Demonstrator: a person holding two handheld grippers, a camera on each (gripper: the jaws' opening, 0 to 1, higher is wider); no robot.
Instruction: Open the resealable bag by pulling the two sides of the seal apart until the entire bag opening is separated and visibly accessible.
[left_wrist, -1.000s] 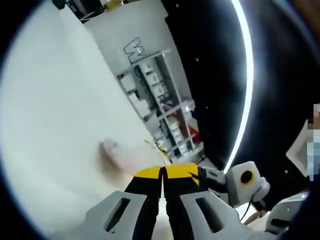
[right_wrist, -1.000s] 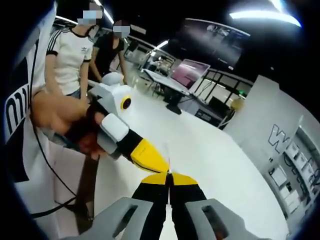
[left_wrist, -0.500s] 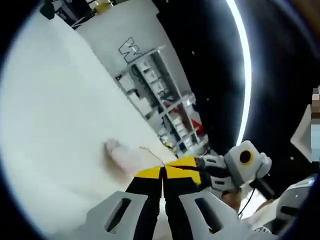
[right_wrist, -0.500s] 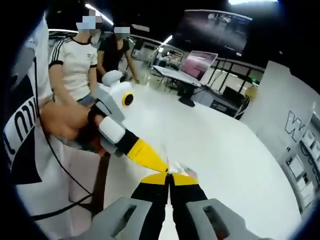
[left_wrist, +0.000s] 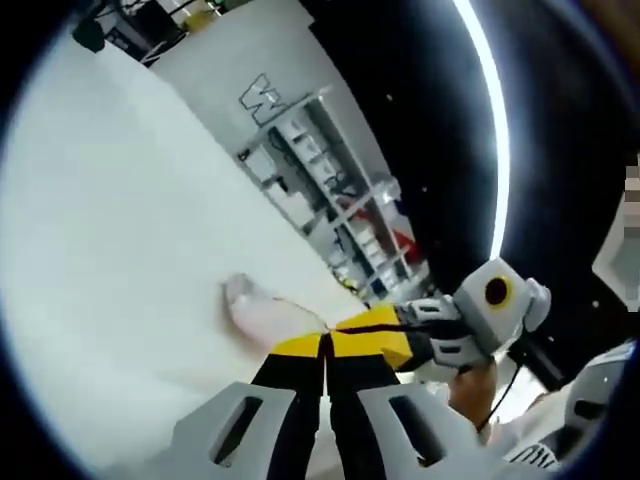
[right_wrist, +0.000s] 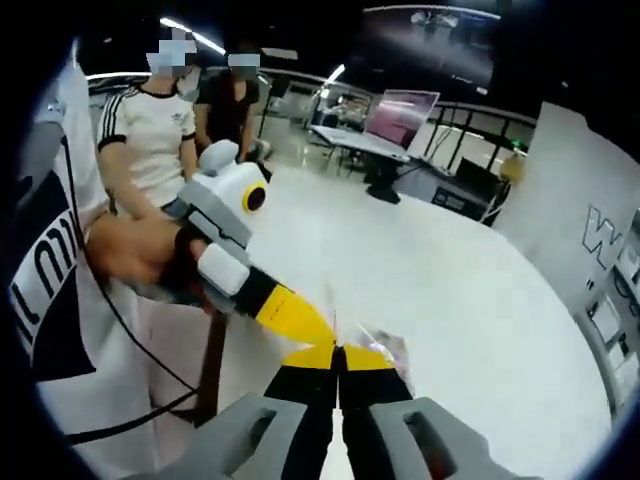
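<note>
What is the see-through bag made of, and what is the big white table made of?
The bag looks like thin, clear, soft plastic: the white shows through it, and it is crumpled and a bit shiny. It looks faintly pinkish. The table has a smooth, matte white top with no grain; it could be painted board or laminate, but the look does not settle which.

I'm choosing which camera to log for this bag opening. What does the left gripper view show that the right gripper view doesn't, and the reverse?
Left gripper view: shelving against a white wall, a bright ceiling light strip, and the bag lying pale past the shut left gripper.

Right gripper view: two bystanders and a monitor on a desk.

Both: the white table, both grippers meeting tip to tip, right gripper shut on the bag's edge.
</note>
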